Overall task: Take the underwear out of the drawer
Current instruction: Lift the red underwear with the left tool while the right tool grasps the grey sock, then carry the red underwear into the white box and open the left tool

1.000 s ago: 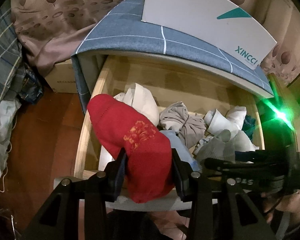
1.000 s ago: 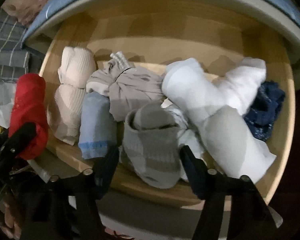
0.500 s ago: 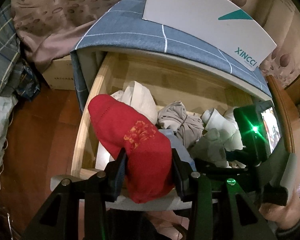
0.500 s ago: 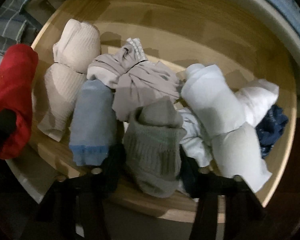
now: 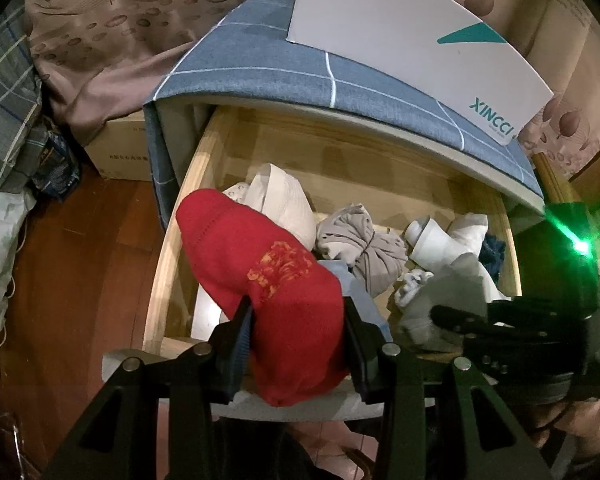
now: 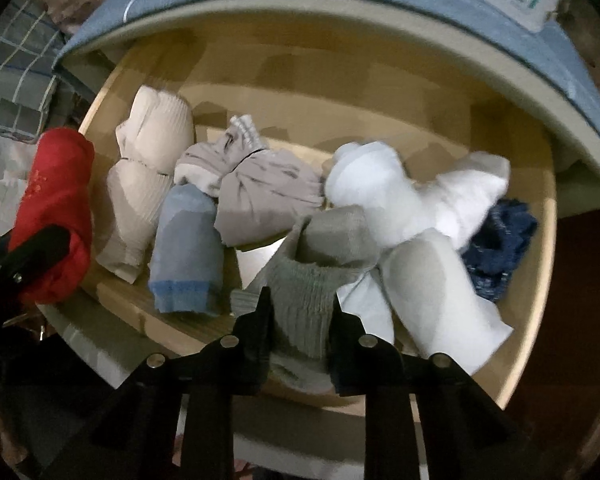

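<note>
My left gripper (image 5: pixel 296 320) is shut on a red rolled garment (image 5: pixel 268 280) with orange print, held above the front left of the open wooden drawer (image 5: pixel 172 248). It also shows at the left of the right wrist view (image 6: pixel 56 208). My right gripper (image 6: pixel 300 312) is shut on a grey ribbed roll (image 6: pixel 312 276) at the drawer's front rim (image 6: pixel 188 332), lifted a little. In the left wrist view the grey roll (image 5: pixel 440 296) sits in the right gripper (image 5: pixel 444 314) at the right.
The drawer holds a cream roll (image 6: pixel 148 184), a light blue roll (image 6: pixel 186 248), a taupe knotted bundle (image 6: pixel 260 184), white rolls (image 6: pixel 384 196) and a dark blue piece (image 6: pixel 500 244). A blue checked cloth (image 5: pixel 300 76) and white box (image 5: pixel 412 40) top the cabinet. A cardboard box (image 5: pixel 120 152) stands left.
My right gripper has closed on the grey ribbed roll and drawn it up and back toward the drawer's front. The left gripper still holds the red garment, nearly still.
</note>
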`<state>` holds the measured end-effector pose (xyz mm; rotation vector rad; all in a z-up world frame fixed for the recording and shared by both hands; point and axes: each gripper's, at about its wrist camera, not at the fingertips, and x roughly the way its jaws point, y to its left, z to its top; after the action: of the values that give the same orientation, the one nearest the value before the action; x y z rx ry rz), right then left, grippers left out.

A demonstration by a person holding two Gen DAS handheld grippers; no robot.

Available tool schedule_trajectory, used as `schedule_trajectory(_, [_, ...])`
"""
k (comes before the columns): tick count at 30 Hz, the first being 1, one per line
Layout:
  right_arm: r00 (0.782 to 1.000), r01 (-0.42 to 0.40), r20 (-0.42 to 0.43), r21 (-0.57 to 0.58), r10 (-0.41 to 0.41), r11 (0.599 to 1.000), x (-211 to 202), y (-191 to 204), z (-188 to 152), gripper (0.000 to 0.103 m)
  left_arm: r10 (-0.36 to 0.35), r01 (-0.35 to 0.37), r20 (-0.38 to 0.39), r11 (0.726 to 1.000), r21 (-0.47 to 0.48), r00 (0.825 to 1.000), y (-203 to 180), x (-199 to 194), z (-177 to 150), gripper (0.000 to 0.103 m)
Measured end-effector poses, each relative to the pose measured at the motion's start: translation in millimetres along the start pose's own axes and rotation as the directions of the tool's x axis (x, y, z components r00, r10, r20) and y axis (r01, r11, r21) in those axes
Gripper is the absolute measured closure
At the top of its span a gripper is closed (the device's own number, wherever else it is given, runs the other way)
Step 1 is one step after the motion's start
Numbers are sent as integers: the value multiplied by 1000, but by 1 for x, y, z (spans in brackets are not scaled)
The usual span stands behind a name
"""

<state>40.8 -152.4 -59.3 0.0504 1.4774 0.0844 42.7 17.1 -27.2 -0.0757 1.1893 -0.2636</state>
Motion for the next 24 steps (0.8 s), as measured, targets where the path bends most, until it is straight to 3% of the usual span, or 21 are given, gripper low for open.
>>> schedule_trajectory(6, [997,33,66,38,-35,999,-26,-23,-13,83,21,-21,27,1000,-3,999,1,-5,0,61])
schedule_trajectory(11, [995,63,71,67,-68,996,-29,-34,-20,83,22,-23,40,1000,14,999,1,-11,2,61])
schedule_trajectory(15, [988,135,73,58,-139,989,-26,-38,-23,83,15,-17,54,999,41,998,0,-23,8,61])
schedule_trajectory(24, [987,129,81,87,-136,988,-26,-42,-27,83,-7,-11,152,993,115,988,-7,-84,55,61])
